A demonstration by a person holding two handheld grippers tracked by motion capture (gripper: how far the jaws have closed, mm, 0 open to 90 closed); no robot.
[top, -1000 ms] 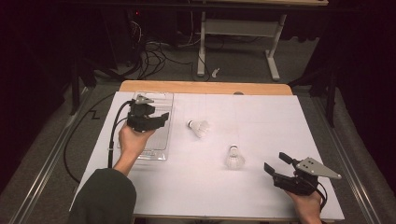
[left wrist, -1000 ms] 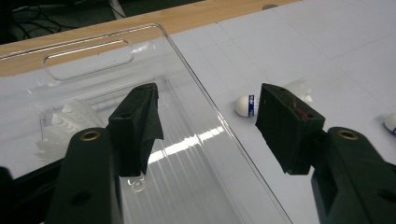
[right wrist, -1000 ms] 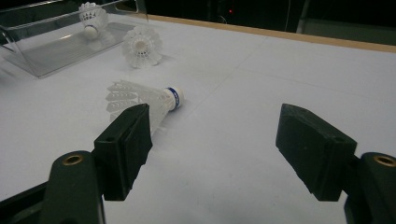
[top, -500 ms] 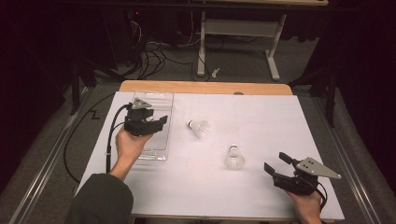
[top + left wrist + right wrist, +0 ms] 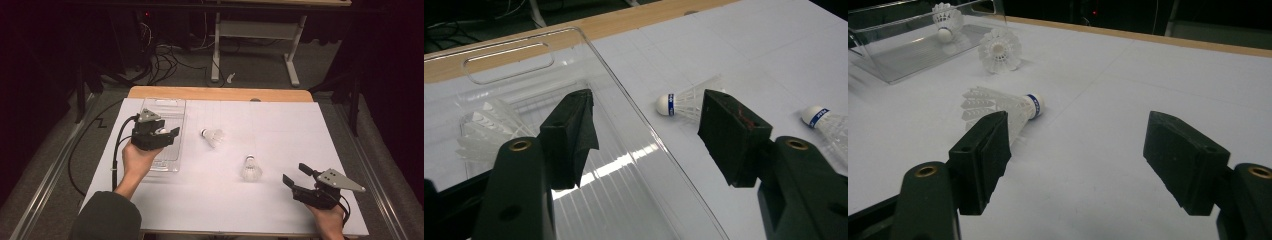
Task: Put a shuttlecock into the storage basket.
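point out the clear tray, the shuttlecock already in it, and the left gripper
clear tray point(image 5: 176, 107), high view, far right rim.
shuttlecock in the tray point(image 5: 484, 131), left gripper view, feather skirt.
left gripper point(image 5: 646, 137), left gripper view, midway between its open jaws.

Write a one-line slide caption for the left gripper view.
Open left gripper over a clear tray holding one shuttlecock, two more on the white table.

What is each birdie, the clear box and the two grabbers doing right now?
Left hand-held gripper: open, empty, over the clear tray.
Right hand-held gripper: open, empty, near the table's front edge.
Clear tray: flat on the table, no lid on it, one shuttlecock inside.
Shuttlecock in tray: lying on its side.
Far shuttlecock: lying on the table.
Near shuttlecock: lying on the table.
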